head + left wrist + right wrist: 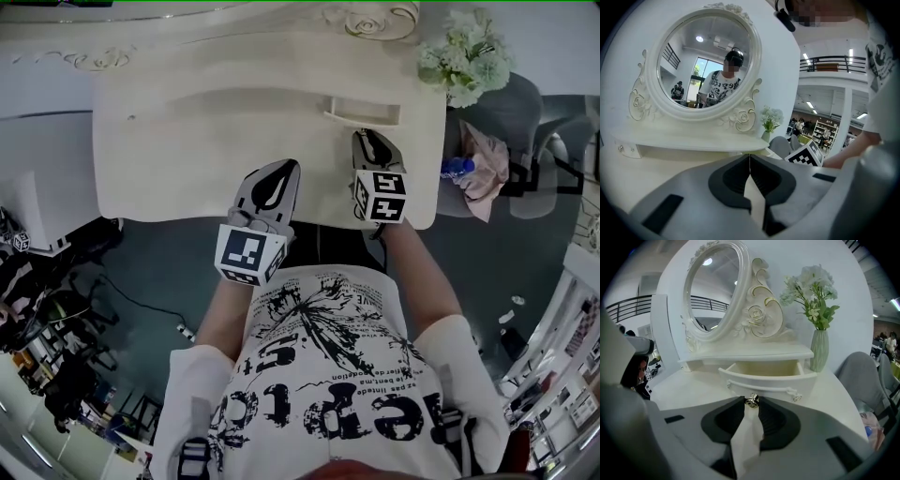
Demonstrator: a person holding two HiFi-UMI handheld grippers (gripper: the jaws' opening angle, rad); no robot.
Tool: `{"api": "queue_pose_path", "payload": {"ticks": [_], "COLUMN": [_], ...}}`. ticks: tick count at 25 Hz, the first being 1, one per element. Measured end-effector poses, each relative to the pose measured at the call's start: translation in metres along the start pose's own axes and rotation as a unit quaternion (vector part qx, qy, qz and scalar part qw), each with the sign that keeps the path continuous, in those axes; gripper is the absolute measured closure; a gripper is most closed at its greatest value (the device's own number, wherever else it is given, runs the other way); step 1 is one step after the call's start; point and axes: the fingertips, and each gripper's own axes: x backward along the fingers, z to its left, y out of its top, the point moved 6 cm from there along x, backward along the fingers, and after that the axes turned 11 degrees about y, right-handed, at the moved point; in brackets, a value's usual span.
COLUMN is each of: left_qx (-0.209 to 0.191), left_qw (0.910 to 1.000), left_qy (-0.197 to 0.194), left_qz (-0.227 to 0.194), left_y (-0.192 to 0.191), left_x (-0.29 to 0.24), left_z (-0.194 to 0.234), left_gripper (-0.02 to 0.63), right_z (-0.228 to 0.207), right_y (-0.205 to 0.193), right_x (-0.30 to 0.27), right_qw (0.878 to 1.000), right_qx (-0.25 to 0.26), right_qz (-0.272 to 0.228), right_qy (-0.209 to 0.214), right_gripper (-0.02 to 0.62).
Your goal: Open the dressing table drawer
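Note:
The cream dressing table point(187, 141) has a small drawer point(768, 376) under its mirror shelf, and the drawer stands pulled out part way, its inside bare. My right gripper point(751, 401) is shut on the drawer's small metal knob point(751, 401), which sits between the fingertips. In the head view the right gripper point(367, 139) reaches just below the drawer point(364, 111). My left gripper point(279, 169) hovers over the tabletop to the left, away from the drawer. In its own view the left gripper point(750, 157) is shut with nothing in it.
An oval mirror point(717, 291) in a carved frame stands behind the drawer. A green vase of white flowers point(819, 350) sits at the shelf's right end. A grey chair point(511, 112) with a pink cloth and a blue bottle point(457, 168) stands right of the table.

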Motion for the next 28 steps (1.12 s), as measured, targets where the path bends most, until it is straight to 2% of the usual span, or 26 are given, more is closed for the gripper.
{"api": "queue_pose_path", "payload": {"ticks": [11, 17, 20, 28], "left_qx": [-0.008, -0.011, -0.016, -0.024], "left_qw": [0.9997, 0.9997, 0.9997, 0.9994], "left_qy": [-0.022, -0.022, -0.02, -0.018], "left_qz": [-0.003, -0.004, -0.007, -0.014], "left_y": [0.002, 0.004, 0.009, 0.023], "left_x": [0.009, 0.014, 0.015, 0.013], "left_z": [-0.011, -0.01, -0.006, -0.004], "left_gripper": [0.588, 0.588, 0.588, 0.587], "right_z": [0.008, 0.008, 0.006, 0.012], "right_y": [-0.017, -0.019, -0.02, -0.003], "right_x": [0.018, 0.022, 0.02, 0.049], "right_qw": [1.0, 1.0, 1.0, 1.0], "right_qx": [0.003, 0.001, -0.008, -0.002], "right_qz": [0.01, 0.008, 0.025, 0.017], "right_qy": [0.001, 0.005, 0.007, 0.006], "right_gripper": [0.491, 0.489, 0.48, 0.462]}}
